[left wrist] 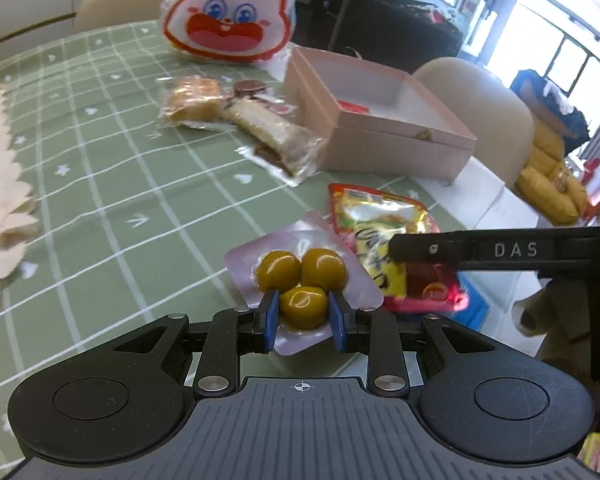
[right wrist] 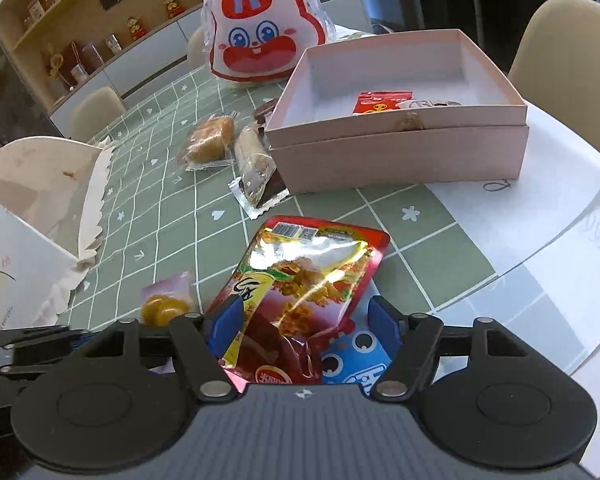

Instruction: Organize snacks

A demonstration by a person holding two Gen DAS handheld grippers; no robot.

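My left gripper (left wrist: 303, 316) is shut on a pink packet of yellow-green candies (left wrist: 300, 280), pads on either side of the nearest ball. The packet also shows in the right wrist view (right wrist: 166, 306). My right gripper (right wrist: 305, 326) is open, its blue pads on either side of a shiny red and yellow snack bag (right wrist: 300, 280) with gaps at both sides; its finger (left wrist: 480, 250) reaches across the bag (left wrist: 384, 232) in the left wrist view. An open pink box (right wrist: 400, 152) holds a red packet (right wrist: 380, 103).
A blue cartoon packet (right wrist: 356, 356) lies under the red bag. Two wrapped pastries (right wrist: 212, 142) (right wrist: 256, 164) lie left of the box. A rabbit-face bag (right wrist: 264, 28) stands behind. A white paper bag (right wrist: 40, 184) is at left. The table edge and a chair (right wrist: 572, 64) are at right.
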